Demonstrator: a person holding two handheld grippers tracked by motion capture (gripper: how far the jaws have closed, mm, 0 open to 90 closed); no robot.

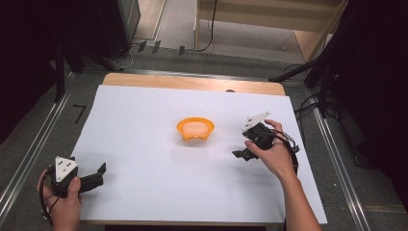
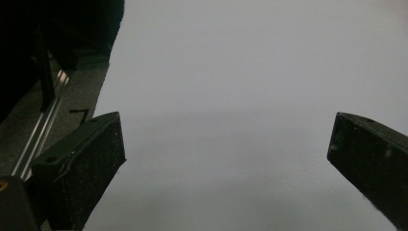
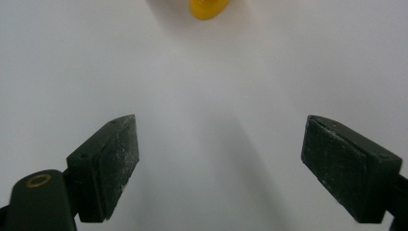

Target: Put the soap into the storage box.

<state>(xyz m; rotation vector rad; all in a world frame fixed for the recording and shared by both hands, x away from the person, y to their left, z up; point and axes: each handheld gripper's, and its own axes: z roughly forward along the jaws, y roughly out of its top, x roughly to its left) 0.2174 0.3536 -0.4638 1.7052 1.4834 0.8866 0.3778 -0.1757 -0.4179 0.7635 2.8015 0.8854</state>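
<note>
Two hand-held grippers, left [image 1: 98,174] and right [image 1: 239,153], stand open and empty; orange bowl [image 1: 195,129] untouched on table [image 1: 144,144]; grasp pending.

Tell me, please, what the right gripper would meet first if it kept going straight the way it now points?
Most likely the orange bowl. The right gripper, its jaws open and empty, aims across bare white sheet, with the bowl's edge ahead, slightly off centre. Depth is unclear, so it might graze the sheet first.
</note>
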